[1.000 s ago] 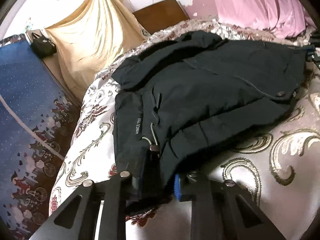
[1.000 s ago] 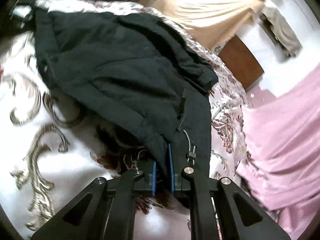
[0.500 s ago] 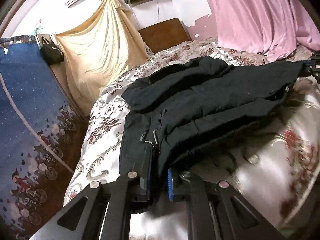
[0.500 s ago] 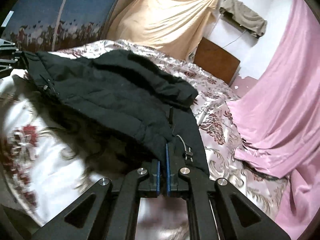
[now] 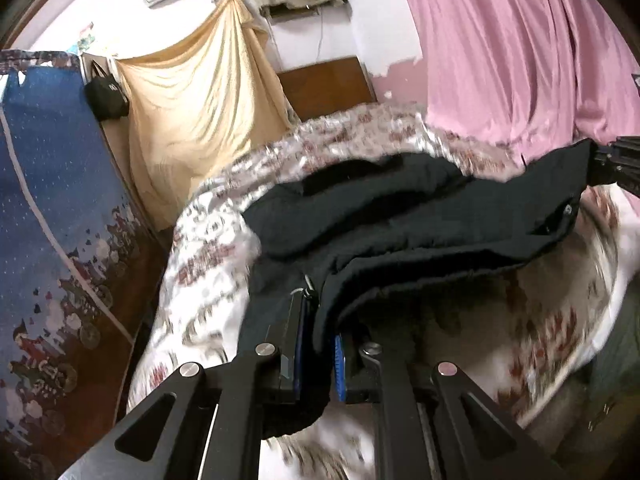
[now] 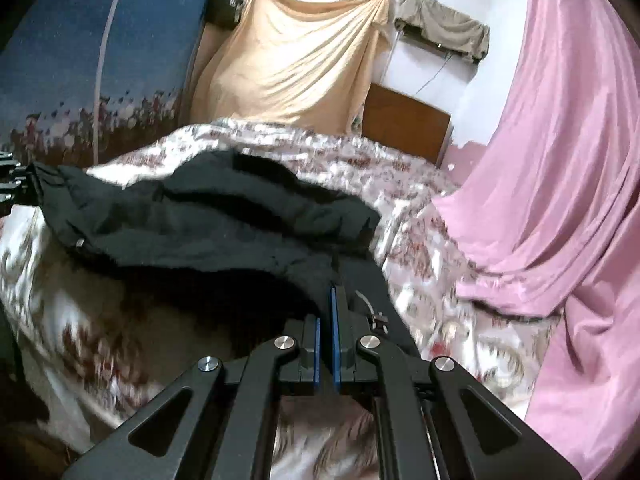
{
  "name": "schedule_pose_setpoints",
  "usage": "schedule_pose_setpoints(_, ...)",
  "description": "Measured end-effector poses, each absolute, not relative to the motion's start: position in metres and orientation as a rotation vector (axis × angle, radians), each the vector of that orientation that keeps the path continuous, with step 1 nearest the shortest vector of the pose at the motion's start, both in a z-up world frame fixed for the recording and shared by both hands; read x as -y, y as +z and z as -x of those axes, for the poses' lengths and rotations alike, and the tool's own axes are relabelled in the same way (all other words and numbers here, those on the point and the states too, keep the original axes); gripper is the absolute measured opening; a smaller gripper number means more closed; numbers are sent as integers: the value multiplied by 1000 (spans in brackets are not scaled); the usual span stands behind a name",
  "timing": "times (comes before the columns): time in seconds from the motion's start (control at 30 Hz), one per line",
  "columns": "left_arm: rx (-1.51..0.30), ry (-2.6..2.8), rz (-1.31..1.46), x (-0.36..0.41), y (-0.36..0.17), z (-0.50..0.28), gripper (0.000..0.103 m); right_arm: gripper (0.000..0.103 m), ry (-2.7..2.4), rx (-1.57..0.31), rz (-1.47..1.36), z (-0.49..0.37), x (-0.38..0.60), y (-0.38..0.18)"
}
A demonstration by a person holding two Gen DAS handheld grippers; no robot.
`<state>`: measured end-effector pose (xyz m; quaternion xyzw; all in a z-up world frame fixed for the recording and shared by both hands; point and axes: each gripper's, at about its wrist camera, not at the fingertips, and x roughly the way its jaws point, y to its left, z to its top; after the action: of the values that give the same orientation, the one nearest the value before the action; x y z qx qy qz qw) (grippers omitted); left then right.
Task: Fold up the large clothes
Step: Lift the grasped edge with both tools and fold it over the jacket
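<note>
Pink curtain (image 5: 520, 52) fills the upper right of both views, a tan sheet (image 5: 200, 92) hangs on the wall at upper centre, and a blue patterned panel (image 5: 48, 208) stands along the left. Below them a bed (image 5: 208, 240) with a floral cover runs across the middle of each frame, blurred in places.

On the bed lies a black jacket (image 5: 400, 216), its near edge raised off the cover. In the left wrist view the left gripper (image 5: 318, 354) sits at bottom centre, jaws clenched on a thick fold of the jacket hem, which bulges out between and below the blue pads (image 5: 339, 364). The jacket stretches from there to the right edge of the frame, where the right gripper (image 5: 612, 164) holds its far corner.

In the right wrist view the right gripper (image 6: 326, 344) is at bottom centre, jaws nearly together, pinching a thin edge of the jacket (image 6: 208, 224). A cord toggle (image 6: 378, 318) lies just right of the jaws. The jacket spans to the left edge, meeting the left gripper (image 6: 10, 184).
</note>
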<state>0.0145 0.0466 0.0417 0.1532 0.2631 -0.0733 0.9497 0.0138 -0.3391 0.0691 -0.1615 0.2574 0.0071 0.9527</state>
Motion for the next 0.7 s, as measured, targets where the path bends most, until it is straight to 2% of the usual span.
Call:
schedule_pose_setpoints(0.33,-445,-101,-265,-51,85,-100,12,4,-64,-377,266,-100,327,115)
schedule_pose_setpoints(0.7,-504,-82,-179,-55,101,-226,11,4,-114,-341,288,-220,317,118)
